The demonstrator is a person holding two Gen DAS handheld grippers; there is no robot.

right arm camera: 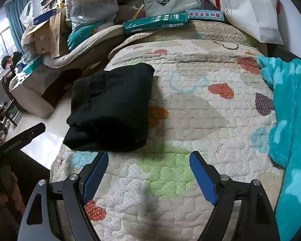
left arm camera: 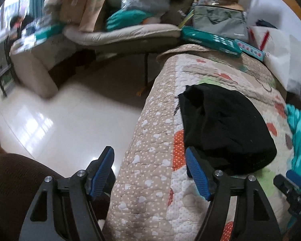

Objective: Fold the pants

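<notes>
Upper left of the left wrist view smeared by motion: cardboard boxes and a seated person without readable detail. Right gripper cut off by the lower right edge there, jaw spacing impossible to judge from that view. Turquoise blanket cropped by the right edge. Underside and inner layers of the folded black pants hidden. Small print on the green package unreadable.

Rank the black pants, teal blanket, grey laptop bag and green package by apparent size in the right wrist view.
1. teal blanket, partly cut off
2. black pants
3. grey laptop bag and green package: similar, both far away, so unsure.
</notes>
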